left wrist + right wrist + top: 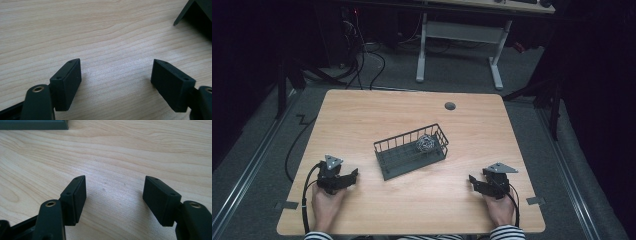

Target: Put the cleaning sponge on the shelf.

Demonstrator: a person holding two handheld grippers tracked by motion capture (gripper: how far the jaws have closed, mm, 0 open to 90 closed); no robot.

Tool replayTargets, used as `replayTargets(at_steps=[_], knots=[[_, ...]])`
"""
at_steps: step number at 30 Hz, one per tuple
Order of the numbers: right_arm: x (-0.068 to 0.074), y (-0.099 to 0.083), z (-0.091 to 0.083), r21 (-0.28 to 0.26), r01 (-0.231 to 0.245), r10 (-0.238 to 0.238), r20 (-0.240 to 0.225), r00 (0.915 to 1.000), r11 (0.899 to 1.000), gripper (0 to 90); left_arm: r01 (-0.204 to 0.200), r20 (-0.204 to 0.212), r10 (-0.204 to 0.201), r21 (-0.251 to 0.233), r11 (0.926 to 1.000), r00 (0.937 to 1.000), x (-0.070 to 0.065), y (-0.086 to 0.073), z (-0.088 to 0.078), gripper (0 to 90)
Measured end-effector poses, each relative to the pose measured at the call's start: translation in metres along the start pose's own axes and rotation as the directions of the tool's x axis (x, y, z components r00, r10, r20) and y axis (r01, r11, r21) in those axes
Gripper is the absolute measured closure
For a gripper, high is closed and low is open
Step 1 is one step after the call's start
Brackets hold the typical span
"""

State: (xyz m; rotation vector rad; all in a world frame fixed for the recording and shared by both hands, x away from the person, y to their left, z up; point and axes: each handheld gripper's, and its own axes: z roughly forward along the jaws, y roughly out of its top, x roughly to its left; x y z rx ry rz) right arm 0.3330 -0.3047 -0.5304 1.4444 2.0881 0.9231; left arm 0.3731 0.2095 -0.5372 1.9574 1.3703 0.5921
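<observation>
- Wood-grain surface (pixel 362 120) carries everything, and it looks smooth; my guess is that a nudged thing would slide across it rather than stay put.
- Dark wire basket (pixel 398 161) sits near the middle of the surface, skewed so its long side runs from about 8 o'clock to 2 o'clock. A reach that clips its rim could push or swing it, since neither hand steadies it.
- Left gripper (pixel 351 176) rests at roughly 8 o'clock from the basket, well apart from it, jaws released and spread over bare wood with nothing between them.
- Right gripper (pixel 472 180) rests at about 4 o'clock from the basket, also well apart, jaws released and empty in its own view (pixel 114 195).
- Metal wire ball (pixel 426 143), probably a scouring pad, lies inside the basket at its 2 o'clock end, against the far wall. Jaws coming down there may snag the wire wall or pinch loose strands only; the springy ball could then slip free or drag the basket along.
</observation>
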Motion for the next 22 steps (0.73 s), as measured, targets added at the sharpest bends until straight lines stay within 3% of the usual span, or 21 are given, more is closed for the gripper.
replayTargets(at_steps=[3,22], knots=[[0.0041,0.0005,0.0010,0.011,0.030,-0.031,0.023,0.9993,0.999,33.8,0.001,0.001,-0.001,0.000,1.0000,1.0000,0.0002,0.0000,0.0000,24.9],[0.0044,0.0005,0.0013,0.010,0.025,-0.025,0.027,0.9993,1.000,33.4,0.000,-0.001,0.000,0.000,1.0000,1.0000,-0.0001,0.0001,0.0001,24.9]])
